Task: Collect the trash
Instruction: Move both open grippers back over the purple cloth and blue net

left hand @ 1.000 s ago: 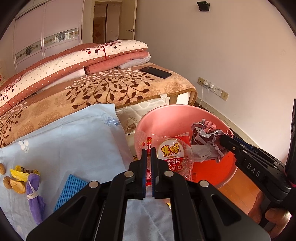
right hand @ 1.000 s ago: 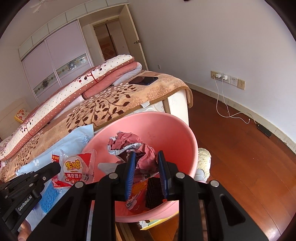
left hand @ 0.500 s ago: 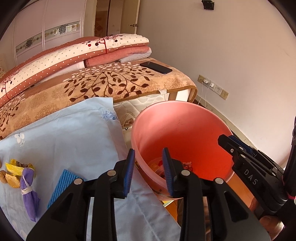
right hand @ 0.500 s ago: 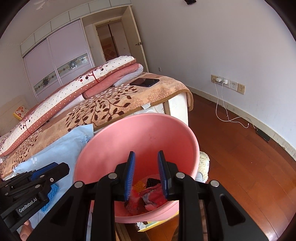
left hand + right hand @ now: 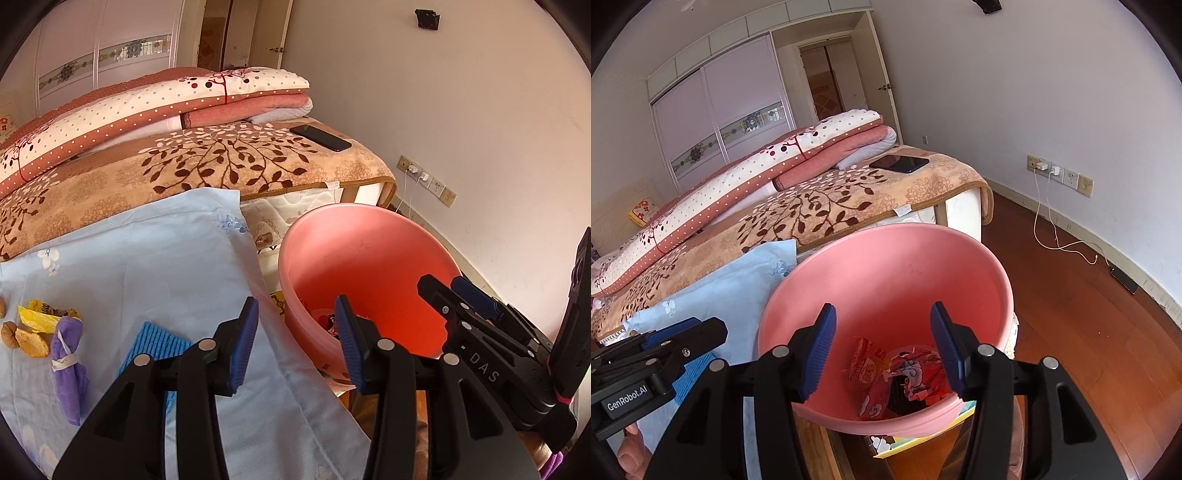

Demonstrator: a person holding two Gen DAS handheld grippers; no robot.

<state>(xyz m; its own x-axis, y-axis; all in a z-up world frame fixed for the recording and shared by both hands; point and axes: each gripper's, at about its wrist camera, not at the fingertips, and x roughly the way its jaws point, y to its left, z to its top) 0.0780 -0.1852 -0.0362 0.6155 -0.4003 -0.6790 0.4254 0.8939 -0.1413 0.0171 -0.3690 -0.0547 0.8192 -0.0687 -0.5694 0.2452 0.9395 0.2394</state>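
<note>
Both claws, left and right, just opened, empty, above pink basin; next wrapper: pinch mid-body.

Right gripper, jaws just opened and empty, is held over pink bin with wrappers inside.

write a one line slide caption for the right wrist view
Right gripper open above the pink bin, its jaws just opened, snack wrappers lying at the bottom.
</note>
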